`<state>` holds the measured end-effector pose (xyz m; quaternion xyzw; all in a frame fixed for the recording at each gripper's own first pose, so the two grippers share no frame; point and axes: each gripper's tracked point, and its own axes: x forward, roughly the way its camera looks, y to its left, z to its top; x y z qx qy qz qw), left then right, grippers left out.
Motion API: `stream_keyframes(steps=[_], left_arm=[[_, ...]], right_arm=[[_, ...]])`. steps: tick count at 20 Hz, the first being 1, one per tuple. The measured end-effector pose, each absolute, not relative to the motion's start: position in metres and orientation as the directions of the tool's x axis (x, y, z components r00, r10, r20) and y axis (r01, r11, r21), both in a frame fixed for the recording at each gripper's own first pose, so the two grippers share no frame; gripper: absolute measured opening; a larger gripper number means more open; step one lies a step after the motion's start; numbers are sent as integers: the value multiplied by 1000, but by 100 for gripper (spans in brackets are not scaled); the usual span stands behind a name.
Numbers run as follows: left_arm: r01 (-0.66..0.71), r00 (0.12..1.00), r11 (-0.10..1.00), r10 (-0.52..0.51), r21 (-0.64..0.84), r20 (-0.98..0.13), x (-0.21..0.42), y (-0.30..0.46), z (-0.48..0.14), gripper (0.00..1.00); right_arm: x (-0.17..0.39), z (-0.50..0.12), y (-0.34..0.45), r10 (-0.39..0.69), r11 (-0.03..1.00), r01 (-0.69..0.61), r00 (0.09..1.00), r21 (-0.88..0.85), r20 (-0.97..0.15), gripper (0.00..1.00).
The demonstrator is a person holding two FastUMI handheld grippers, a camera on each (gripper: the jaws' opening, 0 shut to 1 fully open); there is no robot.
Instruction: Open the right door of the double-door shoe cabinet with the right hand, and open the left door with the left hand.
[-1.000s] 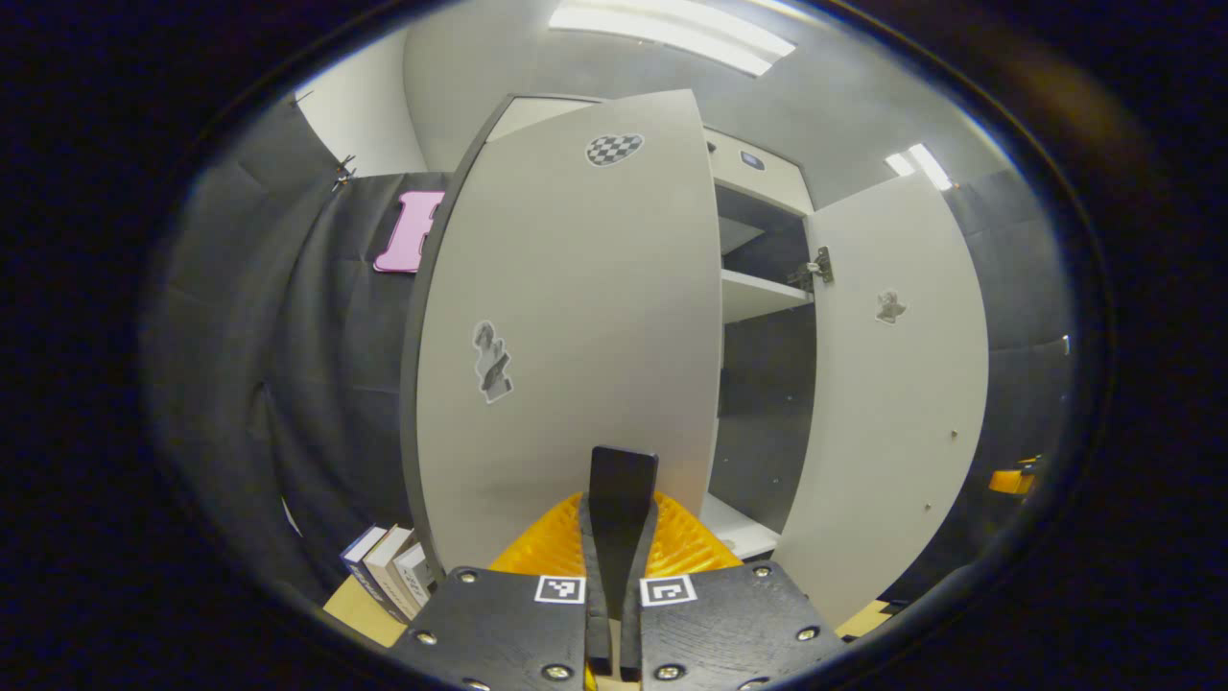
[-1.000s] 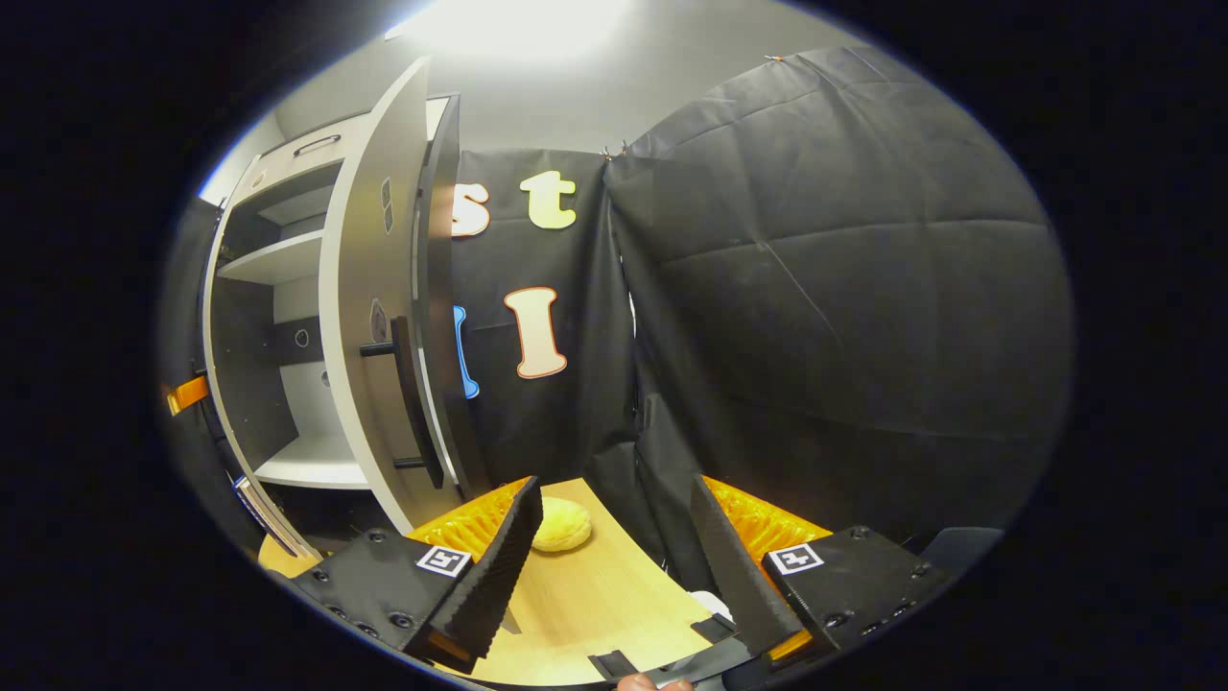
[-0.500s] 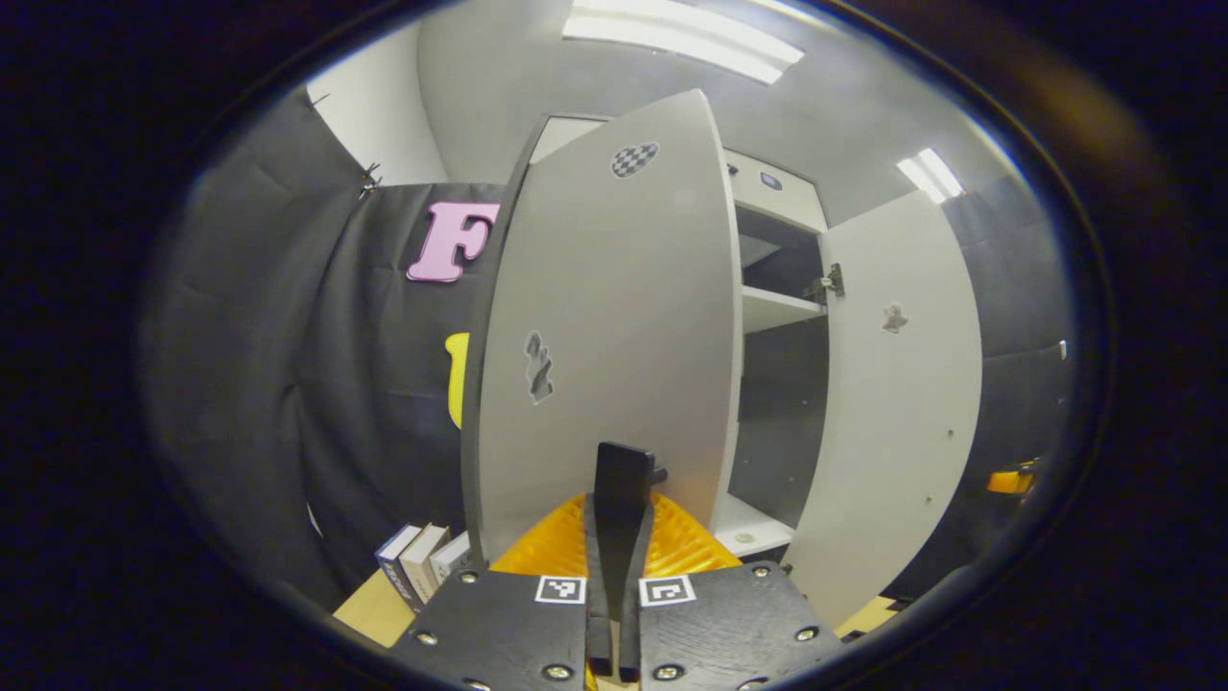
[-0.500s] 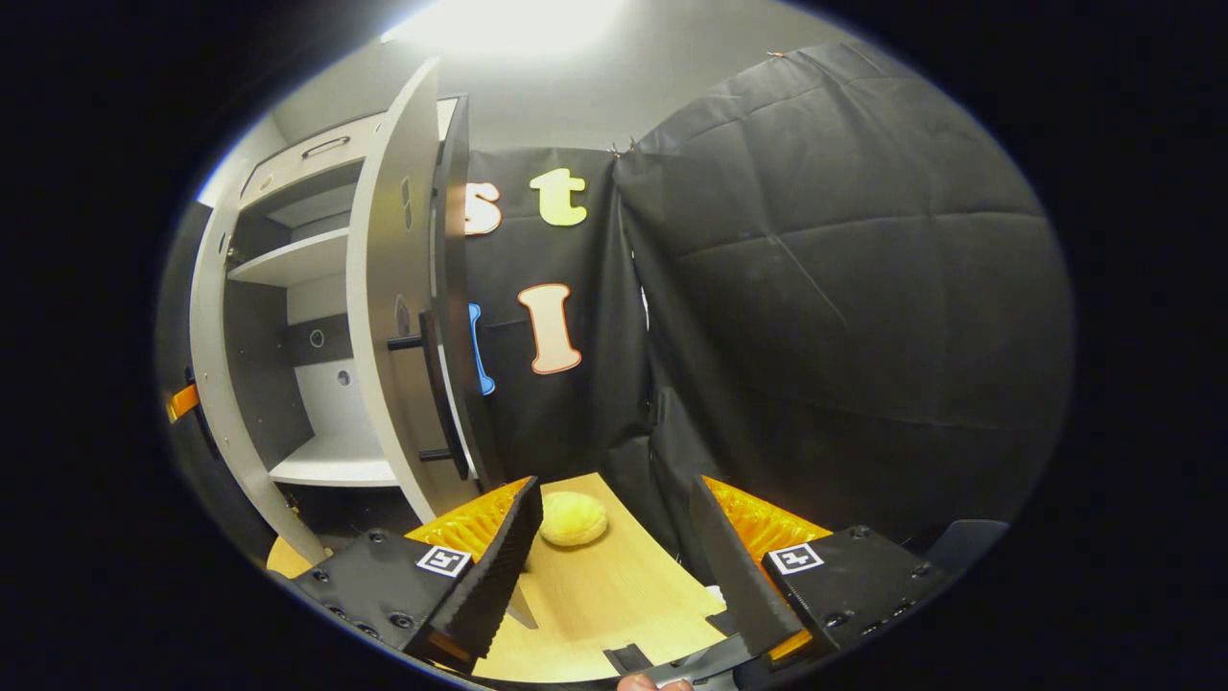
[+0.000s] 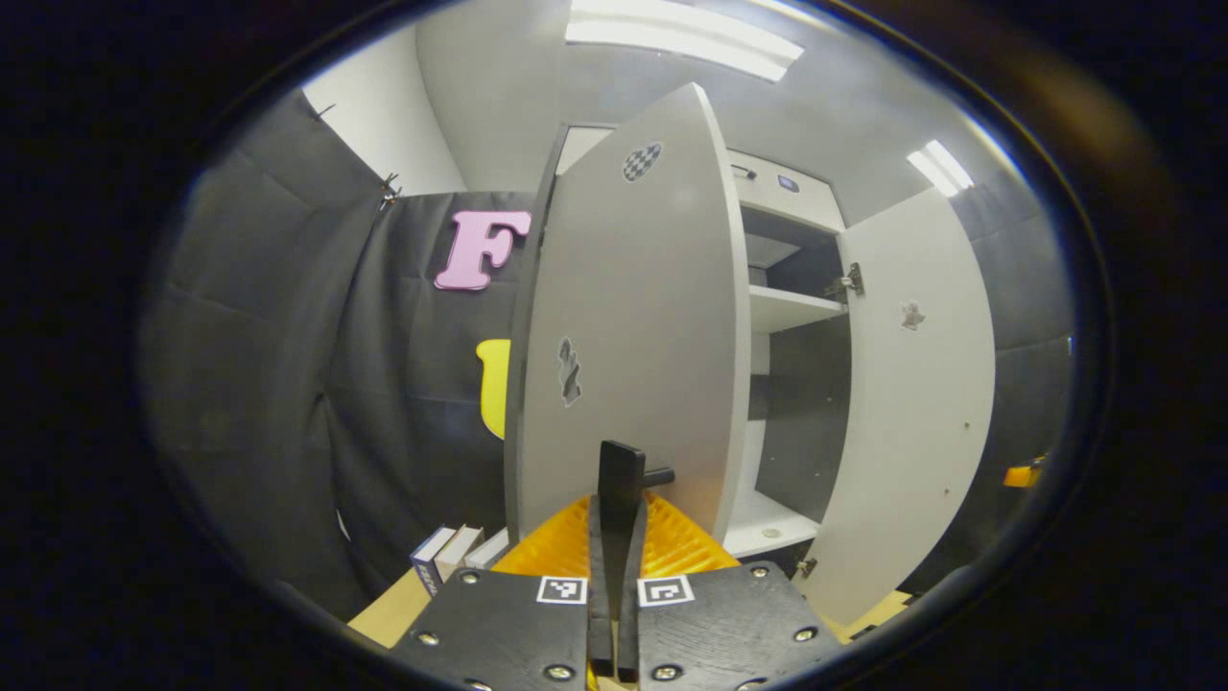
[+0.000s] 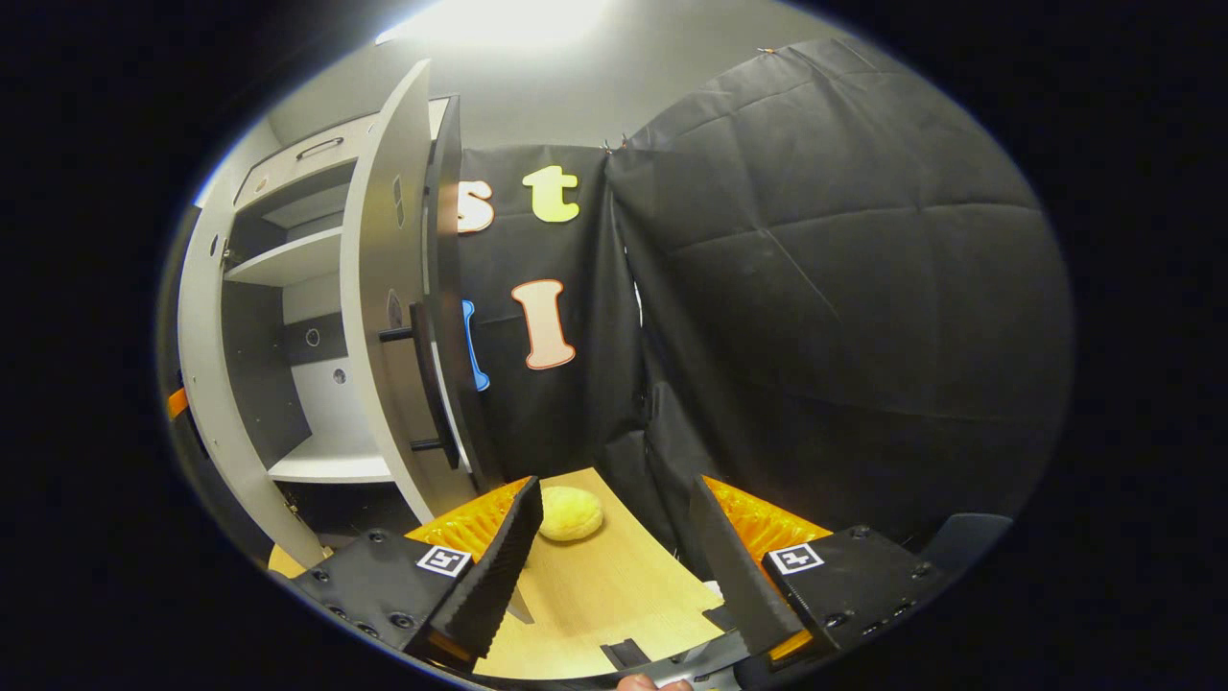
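At twelve o'clock of our left hand-held gripper (image 5: 614, 518), clamped on the handle (image 5: 622, 477), the left door (image 5: 638, 317) has swung wider (right door (image 5: 916, 384) already open), our right hand-held gripper (image 6: 614, 566) spread empty.

From my left gripper view, the left door (image 5: 633, 317) stands swung out straight ahead, its handle (image 5: 622, 480) just past my left gripper (image 5: 614, 576). Right of it the cabinet (image 5: 787, 317) shows its shelves, and the right door (image 5: 916, 403) stands farther right. Books (image 5: 460, 552) stand on the table at the left door's foot. In my right gripper view, a bun (image 6: 571, 513) lies on the table (image 6: 595, 595) ahead of the right gripper (image 6: 614, 566), right of the door.
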<state>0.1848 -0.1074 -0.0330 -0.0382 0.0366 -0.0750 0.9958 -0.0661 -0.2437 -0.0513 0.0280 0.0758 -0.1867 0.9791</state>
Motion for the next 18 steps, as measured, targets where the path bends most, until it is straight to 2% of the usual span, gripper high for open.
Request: stream_keyframes(steps=[3, 4, 6, 7, 8, 9, 10, 15, 16, 17, 18], left_arm=[[143, 987, 985, -150, -99, -58, 181, -99, -34, 4], [147, 986, 983, -154, -106, -58, 180, -96, -33, 4], [154, 986, 982, -160, -105, -49, 179, -91, -32, 4], [154, 986, 983, -159, -102, -46, 178, -88, -32, 4], [151, 987, 984, -156, -99, -45, 177, -83, -32, 4], [147, 987, 984, -152, -97, -48, 178, -80, -34, 4], [142, 988, 985, -147, -95, -50, 177, -75, -34, 4], [81, 992, 986, -93, -145, -81, 176, -38, -45, 4], [62, 995, 986, -74, -158, -73, 179, -28, -42, 0], [37, 996, 986, -50, -161, -75, 181, -16, -42, 1], [10, 997, 988, -22, -152, -77, 181, -3, -43, 1]], right_arm=[[-71, -55, -248, -369, 924, 380, 915, 43, -164, 100], [-72, -56, -247, -368, 923, 381, 914, 48, -167, 92], [-72, -55, -247, -365, 924, 379, 915, 53, -172, 92], [-73, -53, -246, -364, 924, 378, 915, 52, -172, 96], [-75, -53, -246, -366, 924, 379, 915, 50, -169, 96], [-76, -50, -246, -368, 924, 379, 915, 46, -164, 92], [-75, -48, -246, -368, 925, 379, 916, 42, -162, 97], [-72, -42, -241, -361, 928, 369, 922, 41, -140, 96], [-72, -43, -240, -360, 929, 368, 923, 39, -136, 96], [-69, -46, -237, -355, 931, 363, 924, 38, -143, 92], [-68, -50, -233, -345, 934, 354, 926, 39, -152, 92]])
